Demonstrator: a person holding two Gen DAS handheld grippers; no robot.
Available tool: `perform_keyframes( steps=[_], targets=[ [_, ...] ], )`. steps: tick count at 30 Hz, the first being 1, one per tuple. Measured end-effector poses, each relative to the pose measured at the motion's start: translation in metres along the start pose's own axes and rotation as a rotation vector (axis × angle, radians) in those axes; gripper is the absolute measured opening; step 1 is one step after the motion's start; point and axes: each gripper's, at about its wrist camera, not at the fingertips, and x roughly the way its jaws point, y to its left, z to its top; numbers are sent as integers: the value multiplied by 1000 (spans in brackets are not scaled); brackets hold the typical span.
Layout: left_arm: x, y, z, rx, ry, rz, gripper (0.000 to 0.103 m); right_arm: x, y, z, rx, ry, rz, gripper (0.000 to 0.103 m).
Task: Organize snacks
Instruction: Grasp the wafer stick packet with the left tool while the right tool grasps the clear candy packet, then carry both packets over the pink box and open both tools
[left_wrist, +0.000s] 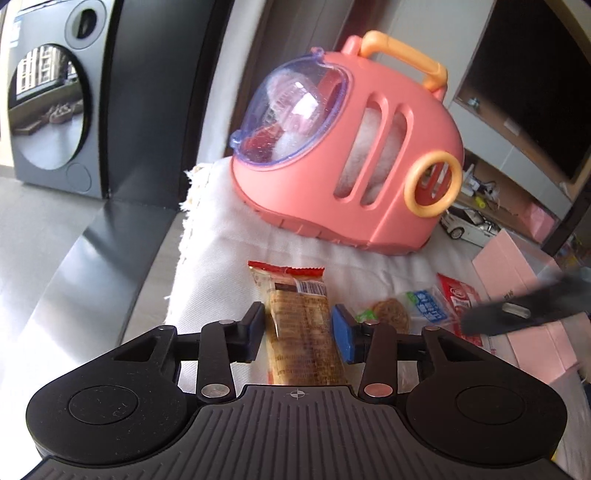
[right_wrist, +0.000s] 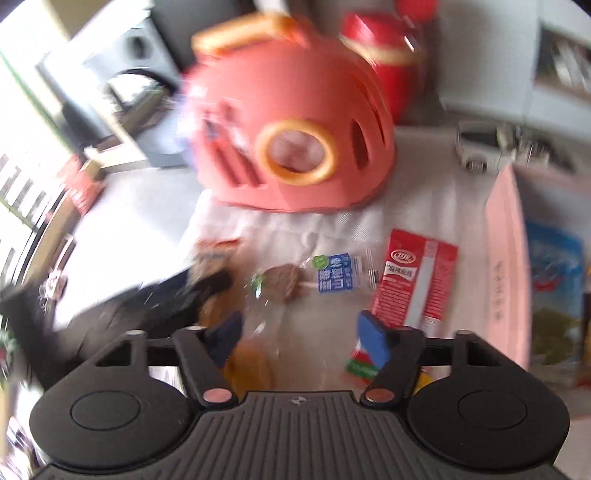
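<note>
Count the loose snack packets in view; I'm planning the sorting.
5: wafer pack between the left gripper's fingers, cookie pack beside it, red sachet rightward, clear pack and red-green pack by the right gripper. Others may be hidden.

You are working beside a grey front-loading washing machine (left_wrist: 51, 110), whose round door is reflecting bright daylight. A dark screen (left_wrist: 532, 85) is hanging over low shelving (left_wrist: 506, 192) holding clutter.

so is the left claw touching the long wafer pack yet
Apart. The left wrist view shows the left claw straddling the wafer pack, with white cloth visible between each blue pad and the wrapper.
</note>
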Motion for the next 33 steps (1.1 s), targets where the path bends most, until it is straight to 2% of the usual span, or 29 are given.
perform_keyframes(
  steps=[1, 5, 8, 10, 12, 16, 18, 20, 21, 23, 26, 30, 33],
  targets=[
    [-1, 3, -2, -15, -7, -9, 45, 13, -2, 7, 41, 30, -3, 57],
    [-4, 4, -7, -20, -22, -10, 45, 60, -11, 26, 187, 120, -39, 58],
    [-6, -1, -10, 1, -22, 6, 47, 68, -7, 43, 205, 36, -68, 61],
    [-6, -4, -11, 13, -20, 12, 48, 74, 1, 49, 181, -11, -122, 63],
    [-6, -4, -13, 15, -18, 6, 48, 81, 11, 48, 135, -31, -165, 71],
    [-8, 1, -17, 6, -14, -14, 48, 87, 44, 22, -117, -80, -277, 72],
    [-9, 0, -18, 14, -12, -13, 47, 83, 49, 11, -198, -111, -295, 72],
    [-10, -3, -19, 34, -10, -2, 46, 77, 46, 4, -234, -100, -279, 72],
    [-10, -5, -20, 45, -10, 5, 46, 74, 44, 1, -249, -89, -267, 69],
    [-10, -7, -20, 56, -10, 15, 45, 69, 42, -9, -284, -60, -232, 42],
    [-12, -8, -22, 57, -10, 23, 45, 53, 39, -23, -325, -56, -215, 35],
    [-23, -10, -25, 58, -8, 19, 45, 21, 38, -34, -351, -126, -194, 34],
    [-37, -14, -24, 57, -25, -11, 44, -10, 32, -40, -342, -165, -146, 34]
  ],
)
